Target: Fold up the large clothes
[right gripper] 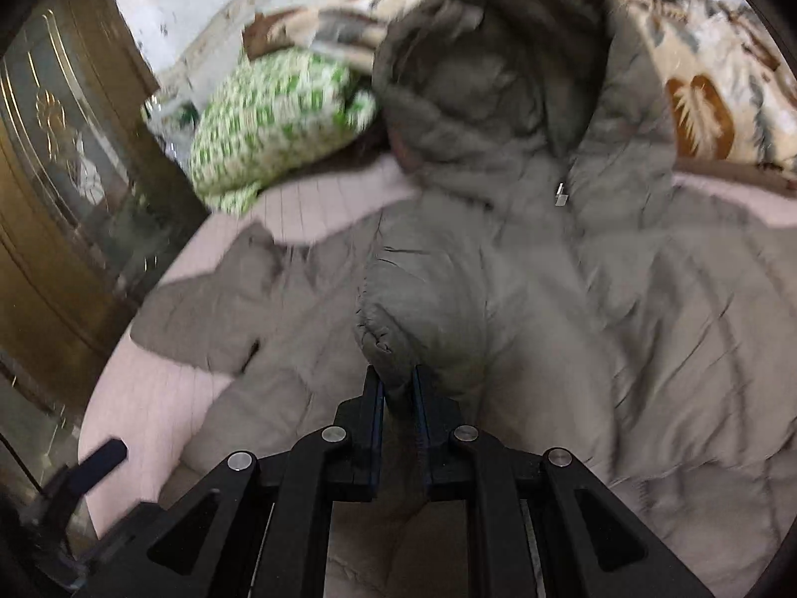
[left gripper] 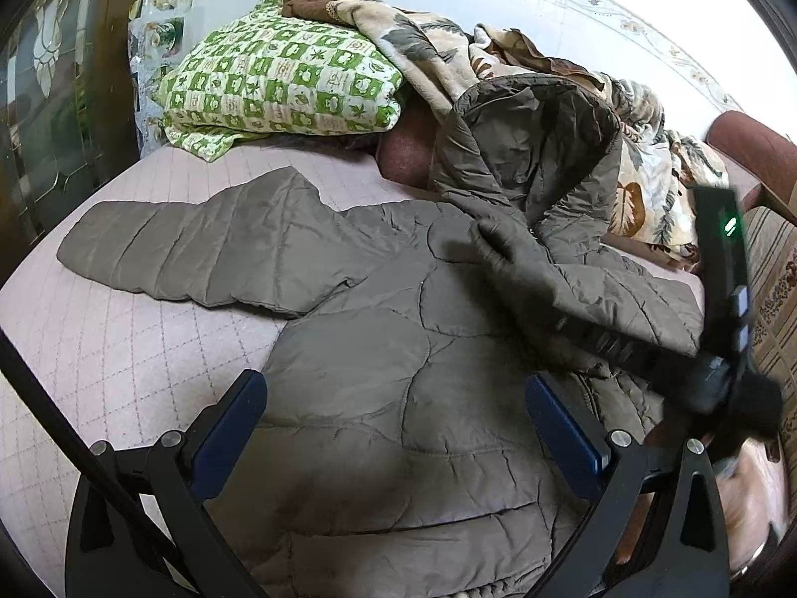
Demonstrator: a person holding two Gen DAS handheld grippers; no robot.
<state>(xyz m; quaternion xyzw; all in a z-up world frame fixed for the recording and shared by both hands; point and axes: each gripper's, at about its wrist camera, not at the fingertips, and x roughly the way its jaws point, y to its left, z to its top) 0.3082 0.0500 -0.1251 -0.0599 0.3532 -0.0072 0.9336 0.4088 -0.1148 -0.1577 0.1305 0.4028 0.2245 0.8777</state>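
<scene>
The right gripper (right gripper: 398,383) is nearly closed, its two dark pads pinching a puffy fold of the grey-brown quilted jacket (right gripper: 498,274); the bunched cloth swells out just beyond the fingertips (it looks like a sleeve end or cuff, though the blur makes that uncertain). In the left wrist view this same tool (left gripper: 503,249) appears as a dark, smeared bar reaching in from the right, its tip buried in jacket fabric near the collar area, with a small green light glowing on its body.

The left gripper (left gripper: 396,418) stands wide open, blue-faced fingers (left gripper: 234,418) spread well apart over the jacket's lower body. Nothing is held between them; whether the tips touch the cloth beneath cannot be told.

The jacket lies spread on a pale pink quilted bed cover (left gripper: 99,339). One sleeve (left gripper: 189,249) stretches flat to the left, while the hood (left gripper: 538,139) is propped up at the far side against a heap of bedding. A small metal zip pull (right gripper: 561,195) shows at the throat of the jacket in the right wrist view.

At the far left sits a green-and-white patterned pillow (left gripper: 279,84), and beside it to the right a cream blanket with brown leaf prints (left gripper: 642,194). A wooden cabinet with decorated glass (right gripper: 60,189) stands at the left of the bed.

No brand, label or legible writing can be made out on the jacket, the tools or the bedding.
</scene>
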